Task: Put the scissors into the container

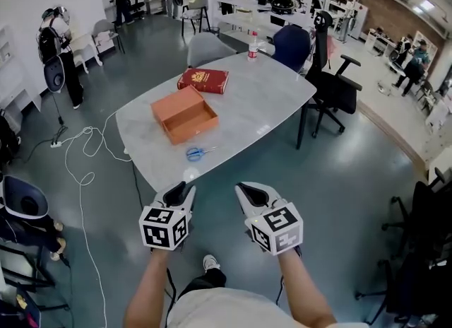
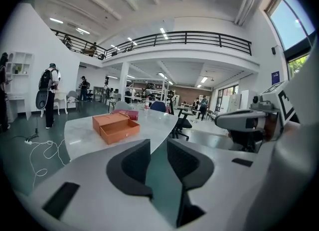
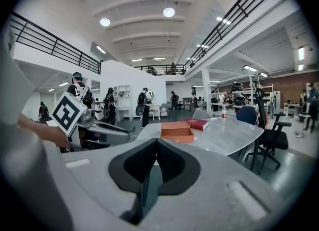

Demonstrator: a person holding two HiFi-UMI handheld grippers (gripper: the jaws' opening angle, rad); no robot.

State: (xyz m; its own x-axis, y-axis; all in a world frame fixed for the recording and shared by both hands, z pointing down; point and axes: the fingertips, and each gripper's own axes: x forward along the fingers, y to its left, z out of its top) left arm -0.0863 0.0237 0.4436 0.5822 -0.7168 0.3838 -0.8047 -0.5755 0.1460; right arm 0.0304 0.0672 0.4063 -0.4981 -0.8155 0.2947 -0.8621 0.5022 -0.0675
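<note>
Blue-handled scissors (image 1: pixel 200 153) lie flat on the pale grey table (image 1: pixel 275 93), just beside the open orange cardboard box (image 1: pixel 185 114). Both grippers hang well short, empty: left gripper (image 1: pixel 185 191) fingers slightly apart, right gripper (image 1: pixel 244 189) fingers together. Best to approach low, open wide and pinch at the pivot.

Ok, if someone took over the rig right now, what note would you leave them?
Left gripper: open, empty, held short of the table.
Right gripper: shut, empty, beside the left one.
Scissors: lying on the table near its front edge.
Orange container: open, just behind the scissors.
Done: nothing yet.
Left: pick up the scissors and put them in the container.
</note>
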